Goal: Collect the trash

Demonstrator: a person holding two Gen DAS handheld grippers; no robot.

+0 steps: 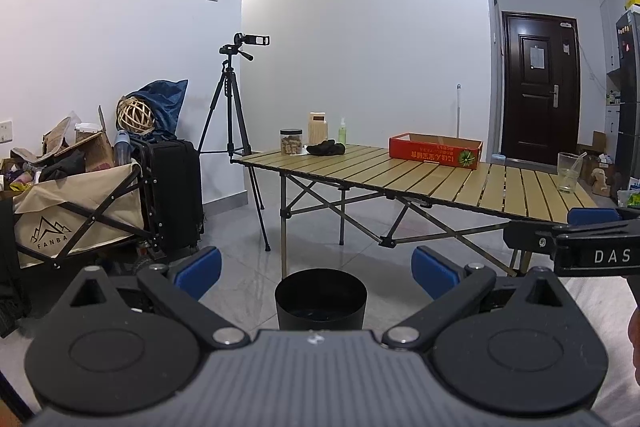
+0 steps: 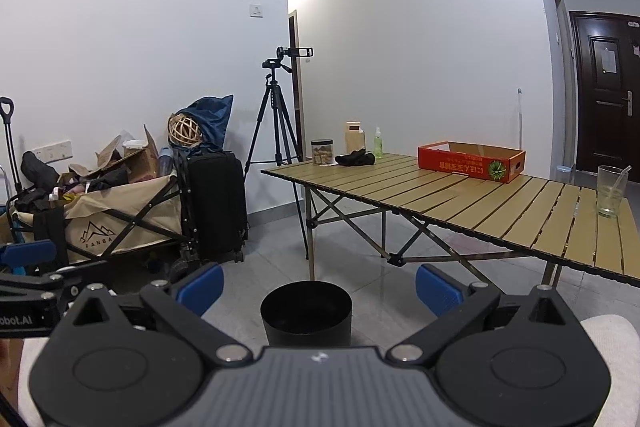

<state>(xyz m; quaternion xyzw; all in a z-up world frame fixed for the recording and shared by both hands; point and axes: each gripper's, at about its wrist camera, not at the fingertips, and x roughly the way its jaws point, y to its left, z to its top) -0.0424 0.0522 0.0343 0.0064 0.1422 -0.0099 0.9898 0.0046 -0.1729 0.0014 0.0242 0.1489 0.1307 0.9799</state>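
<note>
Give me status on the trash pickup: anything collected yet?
Done: apparently nothing; what shows inside the black bin looks empty. In hand: nothing; left gripper and right gripper are both open above it. Left: the table still holds a plastic cup, red cardboard tray and dark cloth.

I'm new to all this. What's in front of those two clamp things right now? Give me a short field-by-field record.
left gripper: open, holding nothing
right gripper: open, holding nothing
black bin: on the floor, just ahead of both
folding table: behind the bin
on table: red box, plastic cup with straw, jar, green bottle, dark cloth
left side: wagon, black suitcase, tripod
</note>
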